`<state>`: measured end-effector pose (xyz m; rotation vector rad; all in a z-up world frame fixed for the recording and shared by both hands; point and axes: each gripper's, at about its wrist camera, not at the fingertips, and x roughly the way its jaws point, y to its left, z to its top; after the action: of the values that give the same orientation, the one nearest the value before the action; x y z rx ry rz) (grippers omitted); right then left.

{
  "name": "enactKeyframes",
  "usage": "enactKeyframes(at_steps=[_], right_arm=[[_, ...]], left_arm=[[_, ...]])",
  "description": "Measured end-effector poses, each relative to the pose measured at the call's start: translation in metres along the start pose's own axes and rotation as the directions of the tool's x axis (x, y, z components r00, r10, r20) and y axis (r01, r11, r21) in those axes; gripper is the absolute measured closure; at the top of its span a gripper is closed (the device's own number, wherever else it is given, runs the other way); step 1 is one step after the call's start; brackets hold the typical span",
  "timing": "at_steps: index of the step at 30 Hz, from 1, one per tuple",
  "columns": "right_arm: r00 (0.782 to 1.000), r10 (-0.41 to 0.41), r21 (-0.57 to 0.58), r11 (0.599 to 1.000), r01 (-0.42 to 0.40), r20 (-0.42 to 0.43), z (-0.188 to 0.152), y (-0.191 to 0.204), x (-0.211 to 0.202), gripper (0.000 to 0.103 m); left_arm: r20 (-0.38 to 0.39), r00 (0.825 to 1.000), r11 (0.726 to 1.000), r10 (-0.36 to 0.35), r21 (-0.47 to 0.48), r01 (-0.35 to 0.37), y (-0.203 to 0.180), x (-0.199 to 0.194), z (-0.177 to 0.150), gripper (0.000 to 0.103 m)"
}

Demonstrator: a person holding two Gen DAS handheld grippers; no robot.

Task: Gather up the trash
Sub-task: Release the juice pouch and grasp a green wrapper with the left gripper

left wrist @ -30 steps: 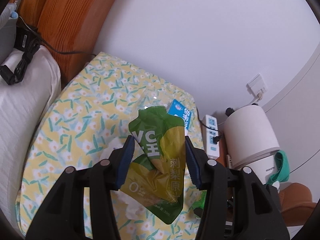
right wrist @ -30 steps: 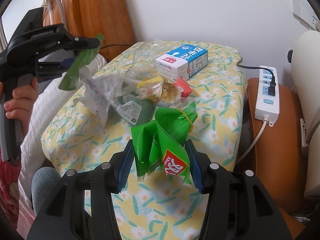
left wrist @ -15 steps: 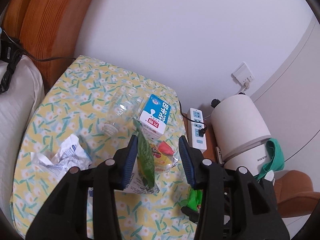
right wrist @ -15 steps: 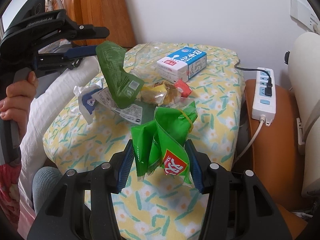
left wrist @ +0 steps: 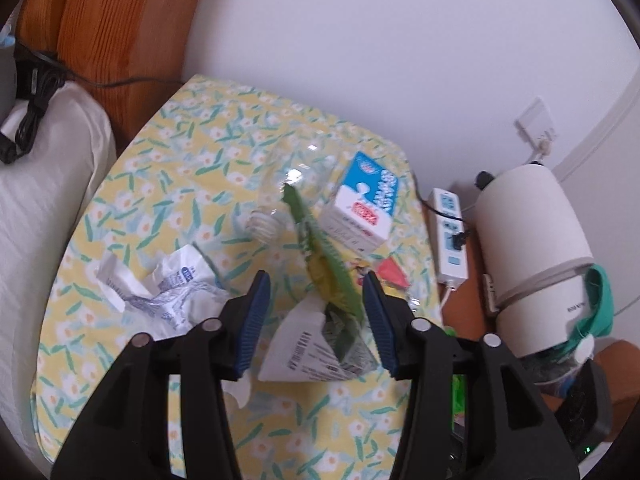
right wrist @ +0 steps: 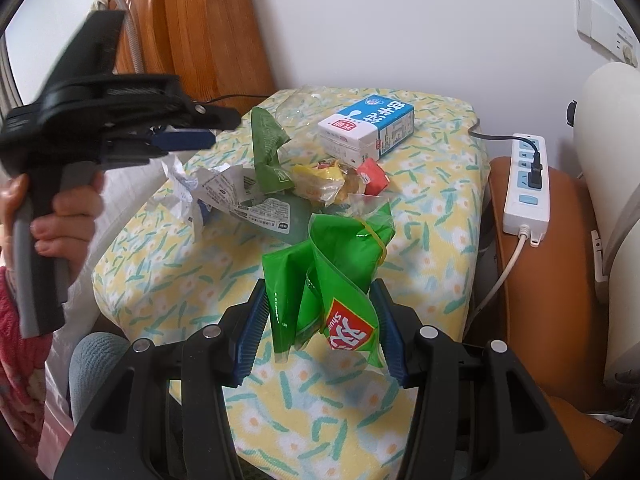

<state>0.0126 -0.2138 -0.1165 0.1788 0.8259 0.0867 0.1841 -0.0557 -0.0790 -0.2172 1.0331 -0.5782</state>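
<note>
Trash lies heaped near the middle of the flower-print surface (right wrist: 420,184): a green juice pouch (right wrist: 266,152), crumpled white paper (left wrist: 168,284), a clear plastic bottle (left wrist: 288,188), a blue-and-white milk carton (right wrist: 366,126), yellow and red wrappers (right wrist: 340,180). All of it looks light. The pouch and wrappers are thin, slick film that folds under pressure, so a pinch across a flat seam or a bunched fold should hold better than a grip on a smooth face. The carton looks stiffer and would likely take a squeeze across its narrow sides; the bottle is round, probably empty and apt to roll or dent.

The right gripper (right wrist: 320,320) is closed at a middling width on a crumpled green snack bag (right wrist: 332,280), which stands up between its blue pads above the near edge of the surface. The left gripper (left wrist: 316,312) hangs over the pile with its jaws partly apart; the pouch is seen edge-on between them, leaning on the heap, and neither pad appears to press it.

A second ago the left gripper held that pouch flat-on between its pads, lifted clear of the surface. Half a second ago the jaws were narrower, with the pouch dangling edge-on from the left pad. They have just been opening, and the pouch now rests on the pile beside the paper, released as far as the views tell. The left gripper has also come lower and nearer the heap. The right gripper and its bag look unchanged throughout.
</note>
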Motion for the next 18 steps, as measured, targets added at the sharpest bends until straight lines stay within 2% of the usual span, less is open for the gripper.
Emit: enactKeyframes(at_steps=[4, 7, 10, 13, 15, 16, 17, 18], right_arm=[[1.000, 0.002, 0.008, 1.000, -0.002, -0.004, 0.000, -0.003, 0.004, 0.051], [1.000, 0.006, 0.017, 1.000, -0.006, -0.008, 0.000, -0.007, 0.008, 0.051], [1.000, 0.014, 0.027, 1.000, -0.013, -0.010, 0.000, -0.010, 0.010, 0.051], [1.000, 0.018, 0.032, 0.999, -0.017, -0.011, -0.001, -0.013, 0.012, 0.051], [1.000, 0.021, 0.035, 0.999, -0.021, -0.010, -0.001, -0.014, 0.012, 0.051], [1.000, 0.023, 0.036, 0.999, -0.022, -0.010, -0.001, -0.014, 0.012, 0.051], [1.000, 0.025, 0.036, 0.999, -0.024, -0.009, -0.001, -0.014, 0.011, 0.051], [1.000, 0.027, 0.035, 0.999, -0.026, -0.008, -0.001, -0.014, 0.011, 0.051]], left_arm=[[-0.035, 0.999, 0.998, -0.008, -0.062, 0.006, 0.010, 0.014, 0.005, 0.044], [-0.034, 0.999, 0.998, -0.012, -0.066, 0.010, 0.004, 0.017, 0.008, 0.035], [-0.032, 0.999, 0.998, -0.007, -0.055, 0.005, -0.006, 0.019, 0.012, 0.030], [-0.042, 0.999, 0.998, 0.012, -0.055, -0.014, -0.015, 0.024, 0.018, 0.030], [-0.061, 0.997, 0.998, 0.050, -0.043, -0.052, -0.023, 0.030, 0.021, 0.050], [-0.077, 0.996, 0.998, 0.053, -0.038, -0.056, -0.025, 0.034, 0.022, 0.069], [-0.097, 0.993, 0.997, 0.062, -0.036, -0.066, -0.027, 0.038, 0.022, 0.083], [-0.105, 0.992, 0.997, 0.070, -0.034, -0.074, -0.028, 0.040, 0.022, 0.087]])
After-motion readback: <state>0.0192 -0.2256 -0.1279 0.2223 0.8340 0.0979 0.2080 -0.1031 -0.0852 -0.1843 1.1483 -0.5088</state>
